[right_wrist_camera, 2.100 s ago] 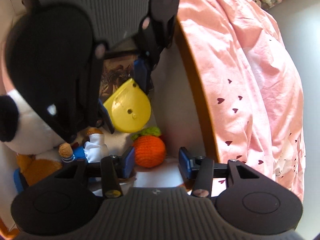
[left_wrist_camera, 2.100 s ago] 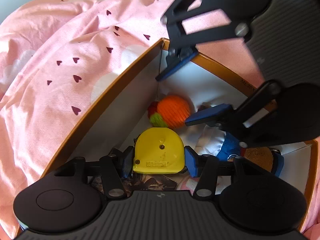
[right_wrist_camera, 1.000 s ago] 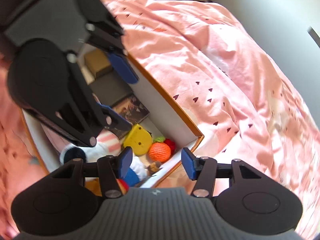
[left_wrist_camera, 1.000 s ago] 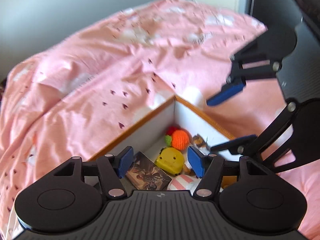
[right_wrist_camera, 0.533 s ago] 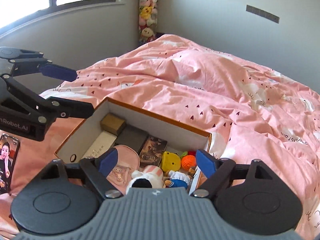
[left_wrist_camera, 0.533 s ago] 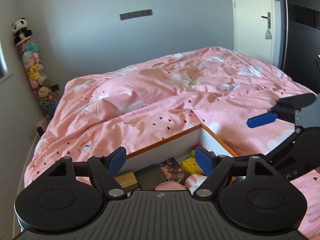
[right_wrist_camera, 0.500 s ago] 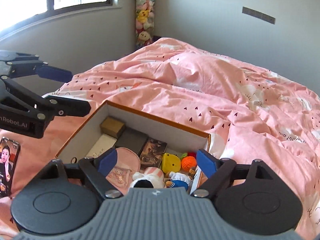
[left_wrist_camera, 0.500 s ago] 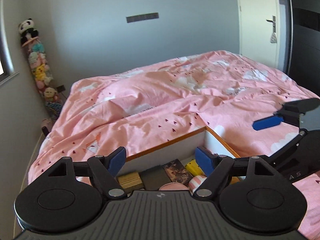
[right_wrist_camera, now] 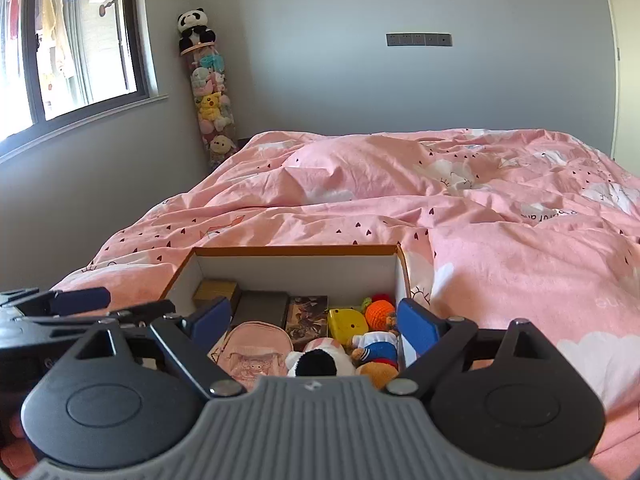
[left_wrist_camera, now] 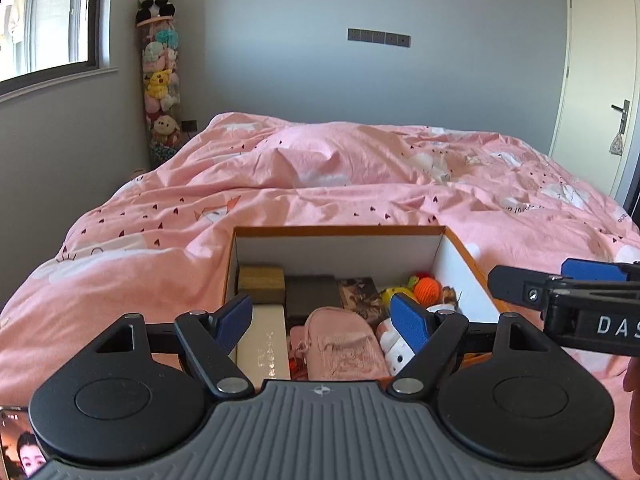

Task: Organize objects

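Note:
An orange-rimmed white box (left_wrist_camera: 340,254) (right_wrist_camera: 296,268) sits on the pink bed. It holds a gold box (left_wrist_camera: 261,279), a dark case (left_wrist_camera: 312,294), a picture card (right_wrist_camera: 307,316), a yellow toy (right_wrist_camera: 347,321), an orange knitted ball (right_wrist_camera: 380,312), a pink pouch (left_wrist_camera: 344,346) and plush toys (right_wrist_camera: 320,358). My left gripper (left_wrist_camera: 322,322) is open and empty, raised above the box's near edge. My right gripper (right_wrist_camera: 314,322) is open and empty, likewise raised; it also shows in the left wrist view (left_wrist_camera: 560,284).
The pink duvet (left_wrist_camera: 360,172) covers the bed around the box. A tall tube of plush toys (left_wrist_camera: 160,72) stands in the far left corner. A window (right_wrist_camera: 68,40) is at the left, a white door (left_wrist_camera: 596,80) at the right. A phone (left_wrist_camera: 16,440) lies at near left.
Both grippers have pulled up and back out of the box. The left one let go of the yellow toy, which now lies in the box beside the orange ball.

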The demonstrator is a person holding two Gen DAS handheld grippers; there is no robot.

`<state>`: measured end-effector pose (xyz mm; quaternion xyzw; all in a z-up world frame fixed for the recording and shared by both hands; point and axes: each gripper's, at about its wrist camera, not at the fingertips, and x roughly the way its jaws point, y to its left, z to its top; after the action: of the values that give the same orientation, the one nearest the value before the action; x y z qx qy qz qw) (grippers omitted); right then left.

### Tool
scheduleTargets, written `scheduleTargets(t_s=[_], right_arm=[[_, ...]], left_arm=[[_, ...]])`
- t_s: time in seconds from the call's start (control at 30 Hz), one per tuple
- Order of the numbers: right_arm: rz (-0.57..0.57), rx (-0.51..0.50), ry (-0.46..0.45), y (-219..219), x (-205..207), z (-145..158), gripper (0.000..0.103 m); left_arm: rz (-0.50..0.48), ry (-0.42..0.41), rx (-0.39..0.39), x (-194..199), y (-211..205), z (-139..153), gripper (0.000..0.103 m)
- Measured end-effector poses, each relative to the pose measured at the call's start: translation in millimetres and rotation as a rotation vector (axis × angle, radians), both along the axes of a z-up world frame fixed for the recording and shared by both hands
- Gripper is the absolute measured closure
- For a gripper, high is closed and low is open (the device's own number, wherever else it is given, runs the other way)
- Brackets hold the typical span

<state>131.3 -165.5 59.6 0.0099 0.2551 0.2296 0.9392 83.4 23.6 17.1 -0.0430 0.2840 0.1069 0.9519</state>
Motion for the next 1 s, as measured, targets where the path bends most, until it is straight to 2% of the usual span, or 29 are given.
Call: scheduleTargets(t_s=[0.3, 0.43, 0.7, 1.0], right_arm=[[-0.099, -0.040, -0.013, 3.7, -10.9, -38.4, 0.009], [-0.108, -0.053, 0.015, 2.6, -9.7, -50.6, 0.009], [-0.111, -0.062, 0.057, 1.8, -5.9, -63.7, 0.008], [-0.125, -0.042, 0.083, -5.1, -4.9, -66.1, 0.007]], left_arm=[[0.049, -0.004, -0.010, -15.6, -0.2, -21.0, 0.011], [0.053, 0.013, -0.017, -14.6, -0.5, -29.5, 0.011], [0.099, 0.068, -0.066, -14.0, 3.9, -39.2, 0.011], [0.100, 0.093, -0.045, -15.2, -3.7, -37.3, 0.011]])
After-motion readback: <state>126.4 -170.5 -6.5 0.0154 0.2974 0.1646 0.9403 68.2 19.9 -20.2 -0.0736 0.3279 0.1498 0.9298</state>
